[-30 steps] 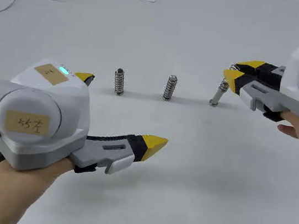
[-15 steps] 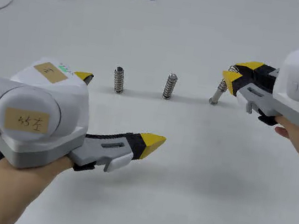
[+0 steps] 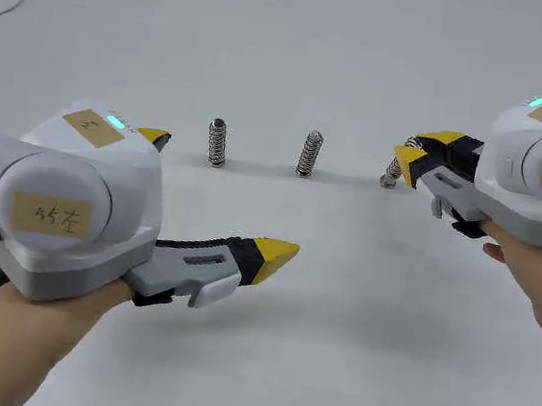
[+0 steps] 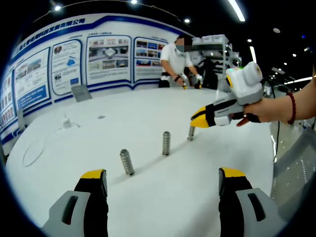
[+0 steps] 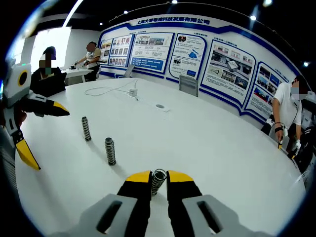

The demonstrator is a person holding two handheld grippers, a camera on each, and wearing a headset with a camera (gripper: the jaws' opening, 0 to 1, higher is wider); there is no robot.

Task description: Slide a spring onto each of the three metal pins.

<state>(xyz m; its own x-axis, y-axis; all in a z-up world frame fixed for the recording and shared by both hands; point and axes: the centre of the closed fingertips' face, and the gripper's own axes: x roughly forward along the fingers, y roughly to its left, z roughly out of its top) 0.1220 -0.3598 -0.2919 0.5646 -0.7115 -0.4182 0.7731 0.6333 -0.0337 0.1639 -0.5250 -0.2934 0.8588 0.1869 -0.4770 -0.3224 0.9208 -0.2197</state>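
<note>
Right claw, spring gripped between jaws

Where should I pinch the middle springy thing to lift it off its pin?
Probably best: pinch the middle grey metal coil spring across its upper coils, coming in level from the near side. It stands almost upright, slim and round, with space either side for jaws. The right gripper pinches the right-hand spring that way.
</note>
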